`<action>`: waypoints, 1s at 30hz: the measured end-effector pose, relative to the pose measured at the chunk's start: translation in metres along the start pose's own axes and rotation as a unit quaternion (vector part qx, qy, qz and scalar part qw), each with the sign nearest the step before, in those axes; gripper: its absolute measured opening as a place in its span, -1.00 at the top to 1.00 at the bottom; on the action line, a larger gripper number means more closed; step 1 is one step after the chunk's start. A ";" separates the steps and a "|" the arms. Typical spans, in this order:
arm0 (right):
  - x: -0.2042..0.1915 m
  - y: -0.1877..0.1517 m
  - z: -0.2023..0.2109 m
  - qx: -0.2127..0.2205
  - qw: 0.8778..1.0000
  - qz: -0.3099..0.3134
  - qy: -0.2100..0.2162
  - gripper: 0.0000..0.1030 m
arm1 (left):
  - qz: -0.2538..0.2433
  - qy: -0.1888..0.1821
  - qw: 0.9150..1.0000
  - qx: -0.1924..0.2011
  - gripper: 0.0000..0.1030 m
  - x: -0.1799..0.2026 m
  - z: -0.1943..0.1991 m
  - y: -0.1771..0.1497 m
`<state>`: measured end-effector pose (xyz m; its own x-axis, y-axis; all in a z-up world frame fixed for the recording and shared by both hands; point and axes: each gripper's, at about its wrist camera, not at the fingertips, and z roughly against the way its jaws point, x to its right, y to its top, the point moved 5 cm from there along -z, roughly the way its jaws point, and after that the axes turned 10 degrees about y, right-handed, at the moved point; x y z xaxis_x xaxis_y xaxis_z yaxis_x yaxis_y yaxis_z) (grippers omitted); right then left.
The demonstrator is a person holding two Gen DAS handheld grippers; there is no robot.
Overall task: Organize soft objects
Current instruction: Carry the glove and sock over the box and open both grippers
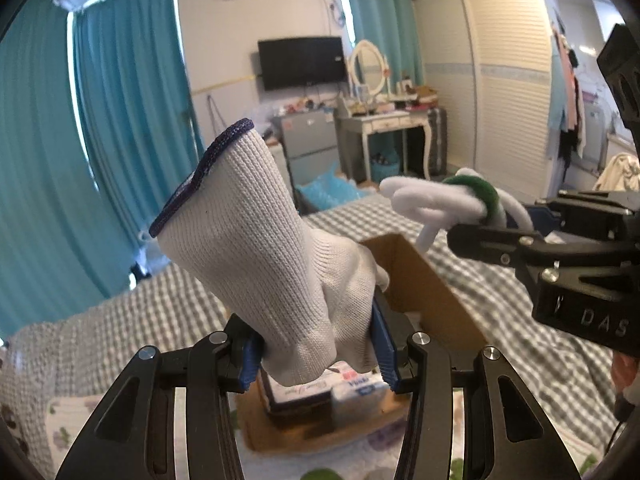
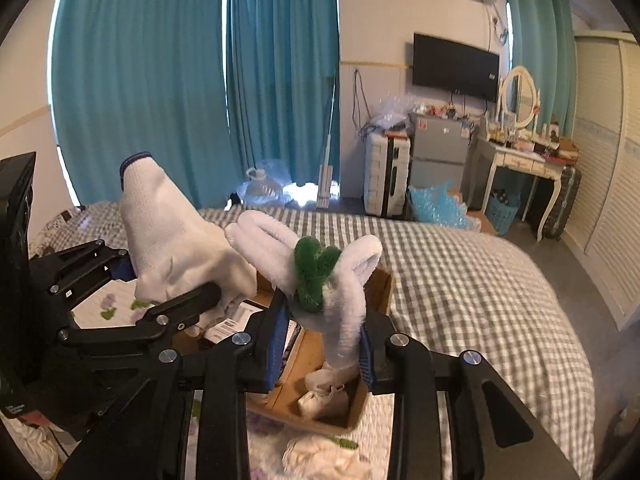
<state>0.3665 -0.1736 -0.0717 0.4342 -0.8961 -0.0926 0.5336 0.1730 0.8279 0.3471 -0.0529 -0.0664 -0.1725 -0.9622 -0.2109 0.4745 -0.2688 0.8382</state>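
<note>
Left wrist view: close behind own fingers, low over box (image 1: 404,276), facing TV (image 1: 302,62) wall. Right wrist view: same height, slightly further right, facing curtains (image 2: 136,76). Shared: box (image 2: 352,400), bed (image 2: 460,264), TV (image 2: 456,66), each other's gripper.

From where I stand, the white knit glove (image 1: 256,256) covers most of the cardboard box (image 1: 416,280), so the packets (image 1: 352,384) inside show only as a blurred strip with unreadable print. The white fluffy piece with the green band (image 2: 316,276) hides the box floor in the right wrist view. A white cloth heap (image 2: 320,456) on the bed runs off the bottom edge. Clutter on the dressing surface (image 1: 384,120) is too small to name.
</note>
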 end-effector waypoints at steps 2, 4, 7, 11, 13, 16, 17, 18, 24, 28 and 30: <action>0.008 -0.003 -0.021 -0.009 1.000 -0.003 0.003 0.42 | 0.010 -0.010 1.000 -0.013 0.06 -0.001 -0.016 -0.004; 0.011 -0.010 -0.037 -0.016 1.000 -0.008 0.006 0.42 | 0.016 -0.017 0.999 -0.022 0.01 -0.002 -0.031 -0.009; 0.016 -0.015 -0.061 -0.025 1.000 -0.012 0.011 0.42 | 0.009 0.003 1.000 -0.028 -0.09 -0.002 -0.044 -0.016; 0.023 -0.018 -0.078 -0.032 0.999 -0.011 0.007 0.24 | 0.002 0.036 0.998 -0.046 -0.12 -0.005 -0.057 -0.023; 0.023 -0.020 -0.079 -0.030 0.999 -0.016 0.004 -0.23 | 0.007 0.042 0.998 -0.051 -0.17 -0.007 -0.060 -0.024; 0.029 -0.020 -0.071 -0.019 0.999 -0.028 -0.001 -0.52 | 0.016 0.049 0.998 -0.047 -0.51 -0.011 -0.056 -0.021; 0.030 -0.018 -0.068 -0.017 0.999 -0.030 -0.003 -0.53 | 0.016 0.052 0.998 -0.044 -0.51 -0.010 -0.052 -0.019; 0.030 -0.017 -0.063 -0.015 0.999 -0.031 -0.007 -0.54 | 0.014 0.052 0.998 -0.043 -0.51 -0.009 -0.048 -0.017; 0.026 0.005 -0.011 0.010 0.999 -0.033 -0.022 -0.61 | 0.002 0.062 0.998 -0.020 -0.52 -0.013 -0.010 0.012; 0.020 0.029 0.043 0.036 0.998 -0.027 -0.032 -0.67 | 0.007 0.076 0.997 0.012 -0.52 -0.017 0.040 0.044; 0.015 0.039 0.076 0.051 0.998 -0.024 -0.037 -0.68 | 0.018 0.075 0.997 0.022 -0.52 -0.021 0.064 0.058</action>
<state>0.3392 -0.2112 0.0013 0.3538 -0.9304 -0.0953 0.4742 0.0907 0.8757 0.3226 -0.0458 0.0186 -0.0240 -0.9680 -0.2499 0.4401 -0.2347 0.8667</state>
